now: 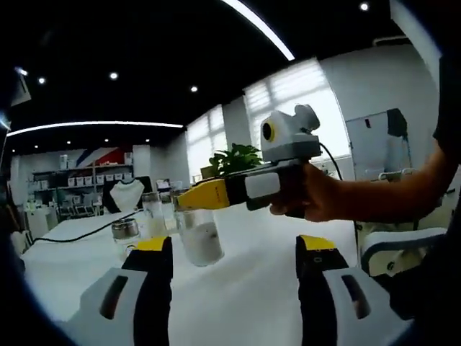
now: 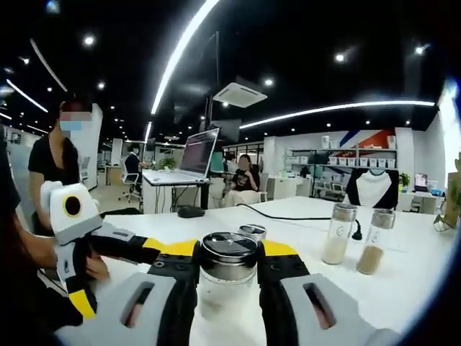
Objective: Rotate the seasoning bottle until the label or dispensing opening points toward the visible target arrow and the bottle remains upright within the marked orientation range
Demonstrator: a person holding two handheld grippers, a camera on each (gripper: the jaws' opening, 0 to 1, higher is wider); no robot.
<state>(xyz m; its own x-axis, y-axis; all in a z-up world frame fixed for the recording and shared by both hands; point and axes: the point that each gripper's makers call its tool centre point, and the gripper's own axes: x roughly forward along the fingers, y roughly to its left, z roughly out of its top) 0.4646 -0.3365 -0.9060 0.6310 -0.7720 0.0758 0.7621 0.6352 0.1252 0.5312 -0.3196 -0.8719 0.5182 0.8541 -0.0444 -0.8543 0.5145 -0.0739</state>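
Right gripper clamps seasoning bottle below its metal cap, bottle upright on white table. Left gripper hangs spread and empty above table, nearest jar just ahead. 2 spice jars stand apart at right; laptop behind.

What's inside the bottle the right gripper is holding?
White powder fills the lower part of the seasoning bottle clamped by the right gripper. Its metal lid covers the opening, so any dispensing holes stay hidden.
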